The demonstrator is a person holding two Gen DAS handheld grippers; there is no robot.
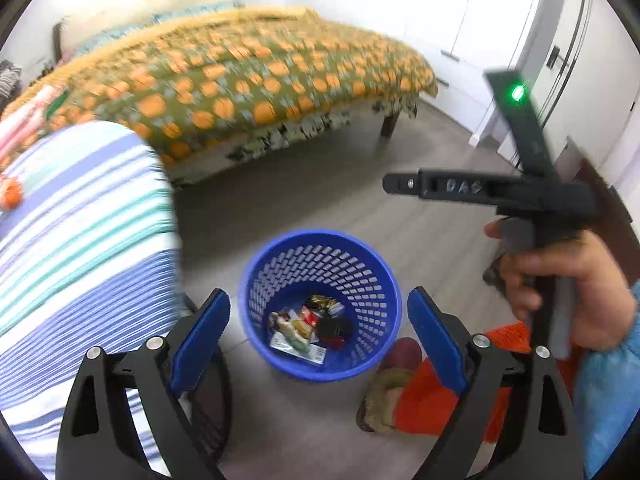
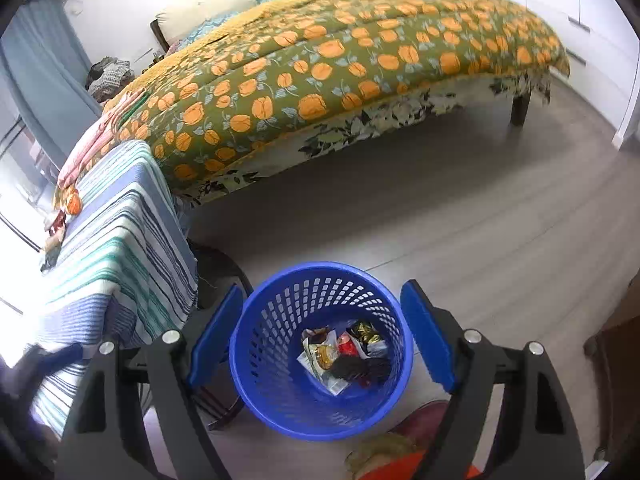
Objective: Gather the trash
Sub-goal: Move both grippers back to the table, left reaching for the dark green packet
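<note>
A blue mesh waste basket (image 1: 370,276) stands on the grey floor and shows in the right wrist view too (image 2: 256,360). Several wrappers (image 1: 308,328) lie at its bottom, also in the right wrist view (image 2: 344,354). My left gripper (image 1: 320,328) is open and empty above the basket. My right gripper (image 2: 320,330) is open and empty above it too. The right gripper's body (image 1: 500,192) shows from the side in the left wrist view, held in a hand. More wrappers (image 2: 56,232) lie at the far edge of the striped-cloth table (image 2: 116,240).
A bed with an orange-flowered green quilt (image 2: 340,60) fills the back. The striped table (image 1: 80,240) stands left of the basket. The person's slippered foot and orange clothing (image 1: 400,396) are right of the basket. White wardrobes (image 1: 500,20) line the far right.
</note>
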